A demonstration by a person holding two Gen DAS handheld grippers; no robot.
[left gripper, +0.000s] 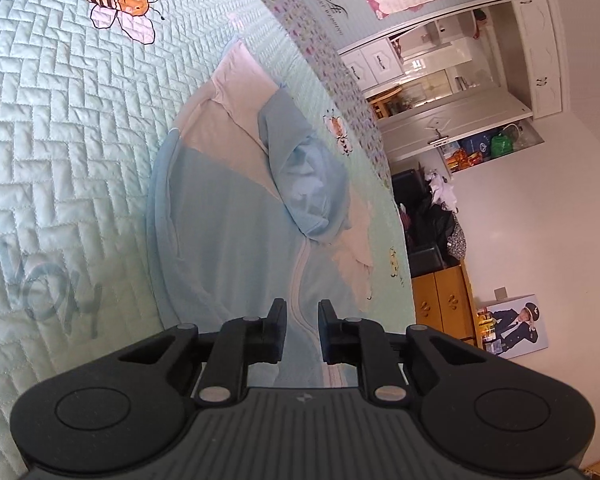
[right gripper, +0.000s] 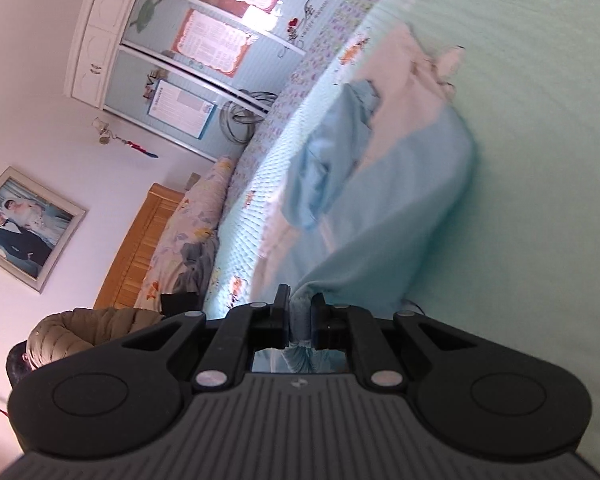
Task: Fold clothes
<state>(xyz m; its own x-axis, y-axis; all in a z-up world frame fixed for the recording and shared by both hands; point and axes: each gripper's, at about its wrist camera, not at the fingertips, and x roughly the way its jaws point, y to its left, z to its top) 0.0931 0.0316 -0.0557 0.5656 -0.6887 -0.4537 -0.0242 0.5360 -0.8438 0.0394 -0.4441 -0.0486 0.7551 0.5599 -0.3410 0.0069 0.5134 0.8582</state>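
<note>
On the mint-green quilted bedspread [left gripper: 60, 128] printed with bees lies the pale blue and white cloth garment [left gripper: 220, 216], its far end crumpled. The left gripper [left gripper: 302, 320] pinches its near zipped edge narrowly; the right gripper [right gripper: 300, 312] clamps a bunched blue corner.

A: what colours are you looking at over there?

B: my left gripper [left gripper: 302, 330] and right gripper [right gripper: 300, 320] are both plain black. The garment [left gripper: 228, 216] is pale sky blue with whitish cream panels, same in my right view [right gripper: 400, 200].

A: and the bedspread?

B: quilted bedspread [left gripper: 60, 120] is mint green, herringbone stitching, with a cartoon bee [left gripper: 120, 4] on it: brown-and-white stripes, orange face, white wings. Its border [left gripper: 296, 24] is a tiny purple floral print.
</note>
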